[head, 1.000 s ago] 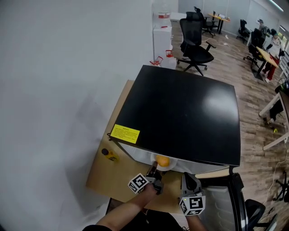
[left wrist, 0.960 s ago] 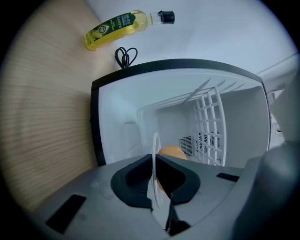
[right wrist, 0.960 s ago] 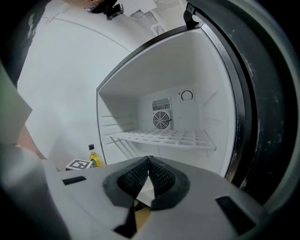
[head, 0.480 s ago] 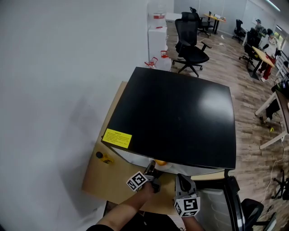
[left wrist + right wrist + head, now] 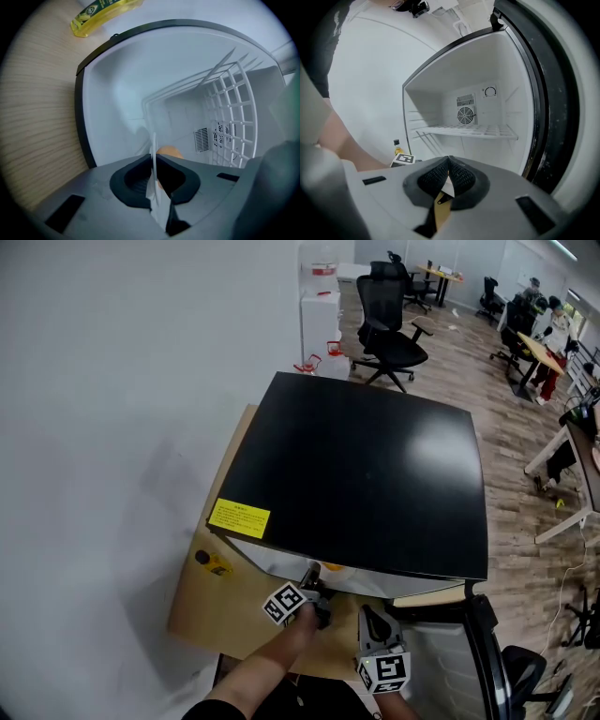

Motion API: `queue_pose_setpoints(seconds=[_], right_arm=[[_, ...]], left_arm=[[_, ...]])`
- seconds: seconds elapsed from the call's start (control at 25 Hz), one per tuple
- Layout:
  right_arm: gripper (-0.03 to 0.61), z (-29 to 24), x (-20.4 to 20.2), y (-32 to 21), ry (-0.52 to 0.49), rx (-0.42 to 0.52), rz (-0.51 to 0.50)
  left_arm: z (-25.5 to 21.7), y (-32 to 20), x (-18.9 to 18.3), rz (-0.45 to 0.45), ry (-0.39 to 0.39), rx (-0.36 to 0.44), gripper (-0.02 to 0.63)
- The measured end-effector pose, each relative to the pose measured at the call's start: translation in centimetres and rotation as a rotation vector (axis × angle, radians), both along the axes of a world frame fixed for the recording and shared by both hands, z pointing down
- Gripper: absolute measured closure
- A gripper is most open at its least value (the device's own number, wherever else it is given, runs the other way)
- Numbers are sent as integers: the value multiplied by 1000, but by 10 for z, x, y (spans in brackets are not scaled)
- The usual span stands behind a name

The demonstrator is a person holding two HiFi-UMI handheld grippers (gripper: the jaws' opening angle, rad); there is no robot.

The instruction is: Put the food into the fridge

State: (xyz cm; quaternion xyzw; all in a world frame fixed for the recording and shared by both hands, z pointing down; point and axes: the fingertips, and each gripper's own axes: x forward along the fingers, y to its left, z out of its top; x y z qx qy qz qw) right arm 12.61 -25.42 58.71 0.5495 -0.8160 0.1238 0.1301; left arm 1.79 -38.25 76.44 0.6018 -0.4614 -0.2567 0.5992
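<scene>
Two closed tongs: left tongs point(image 5: 153, 158) gripping white plate point(image 5: 153, 143), orange food point(image 5: 170, 152) just beyond; right tongs point(image 5: 449, 160) empty.

left tongs point(image 5: 153, 161): grey moulded shell, black ribbed pads.
right tongs point(image 5: 449, 164): same grey shell, black ribbed pads.
marker cubes point(image 5: 285, 603): white, black square patterns, one behind each tongs.
sleeve point(image 5: 318, 51): dark, left of right tongs.
</scene>
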Motion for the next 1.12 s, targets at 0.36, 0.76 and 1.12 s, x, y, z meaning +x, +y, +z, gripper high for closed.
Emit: queue_pose_setpoints(seconds=[0.36,0.76,1.12], right_arm=[[518,10,-5,27,15,-23,-20],[518,12,-2,47,0,-38,-16],[518,19,14,54,22,-47,22]], left_arm=[[8,-3,6,27,-38,-103,592],[8,-10,9,1,-40,-142,591],[7,-19,16,0,-67,-137,592]])
